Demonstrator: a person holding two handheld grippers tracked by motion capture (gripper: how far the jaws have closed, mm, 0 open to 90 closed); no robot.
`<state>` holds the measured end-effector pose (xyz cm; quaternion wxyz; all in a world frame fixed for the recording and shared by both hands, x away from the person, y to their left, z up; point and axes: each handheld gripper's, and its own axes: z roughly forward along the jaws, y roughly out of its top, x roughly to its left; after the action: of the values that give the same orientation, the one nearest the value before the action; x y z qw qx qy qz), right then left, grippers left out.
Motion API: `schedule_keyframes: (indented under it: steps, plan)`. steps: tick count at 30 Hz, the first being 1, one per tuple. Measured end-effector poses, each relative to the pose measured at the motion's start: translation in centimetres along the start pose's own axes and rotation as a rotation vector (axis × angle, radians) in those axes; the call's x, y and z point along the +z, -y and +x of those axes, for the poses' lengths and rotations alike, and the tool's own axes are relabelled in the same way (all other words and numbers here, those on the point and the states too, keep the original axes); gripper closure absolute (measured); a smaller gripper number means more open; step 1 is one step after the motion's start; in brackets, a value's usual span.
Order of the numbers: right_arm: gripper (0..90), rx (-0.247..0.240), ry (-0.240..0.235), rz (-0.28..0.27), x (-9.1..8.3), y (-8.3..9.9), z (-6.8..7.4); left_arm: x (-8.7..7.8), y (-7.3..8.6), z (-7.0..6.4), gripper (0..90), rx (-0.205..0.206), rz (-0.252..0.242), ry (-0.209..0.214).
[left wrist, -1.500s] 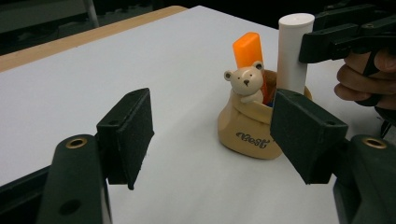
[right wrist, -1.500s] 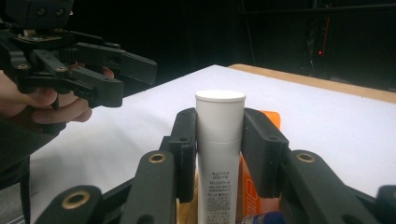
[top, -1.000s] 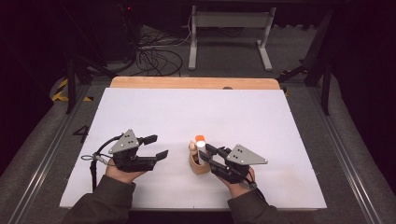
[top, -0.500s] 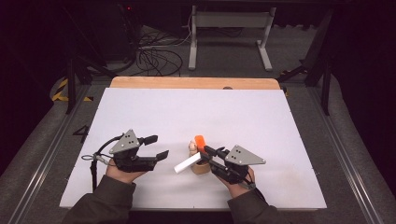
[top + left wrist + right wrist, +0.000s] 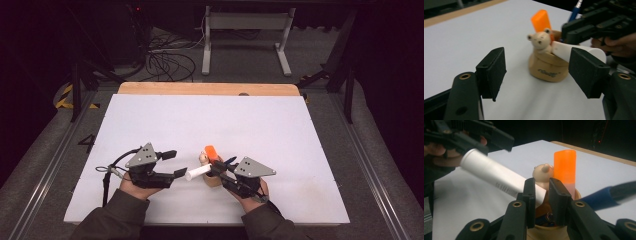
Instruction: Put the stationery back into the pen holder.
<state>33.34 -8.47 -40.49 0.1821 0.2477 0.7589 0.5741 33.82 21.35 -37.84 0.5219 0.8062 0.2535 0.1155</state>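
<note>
Right gripper (image 5: 216, 169) pinches the white tube (image 5: 198, 172) near its lower end, tube tilted out of the bear holder (image 5: 210, 176) toward the left gripper (image 5: 176, 164), whose jaws stand wide apart, holding nothing. Judged step: pulling the tube out of the holder, likely for a hand-off. Next move calls for lifting the tube clear of the holder rim without tipping the holder, or the left jaws closing on the free end.

High view: holder sits on the white table (image 5: 250, 120), just in front of the right hand. Orange marker (image 5: 211, 151) stands up from the holder on its far side. Tube's free end points at the left gripper, nearly touching its near jaw.

Left gripper view: own jaws open, holder (image 5: 548, 67) between them farther off. Bear figure (image 5: 540, 41) on the holder rim, orange marker (image 5: 541, 21) behind it, blue pen (image 5: 574, 11) sticking up beside the right gripper (image 5: 569, 35). Tube (image 5: 579, 51) passes just behind the right-hand jaw.

Right gripper view: jaws close together, tube (image 5: 499, 178) clamped at the left jaw's side, exact contact hard to tell. Holder (image 5: 544, 230) directly below holds the orange marker (image 5: 564, 170) upright and the blue pen (image 5: 609, 192) leaning away.
</note>
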Motion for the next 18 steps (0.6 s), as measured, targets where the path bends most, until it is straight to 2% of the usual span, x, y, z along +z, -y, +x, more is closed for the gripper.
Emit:
schedule_keyframes:
  steps: [3,5,6,8,18]
  plan:
    - [77.3,0.005,-0.003,-0.001,-0.1,0.0,-0.1,1.0,0.3,-0.5,30.0,-0.011,0.012,0.034]
    - [77.0,0.007,0.001,0.002,-0.1,0.0,-0.2,1.3,0.3,-0.8,30.0,-0.008,0.018,0.040]
    - [77.0,0.006,0.001,0.002,-0.1,0.0,-0.2,1.4,0.2,-0.8,30.1,0.003,0.024,0.040]
    - [77.0,0.002,-0.001,0.005,0.0,0.0,-0.1,1.5,0.3,-0.9,29.7,-0.007,0.027,0.048]
    - [77.0,0.002,0.005,0.012,0.0,0.0,0.0,2.1,-0.1,-1.8,26.9,-0.001,0.027,0.092]
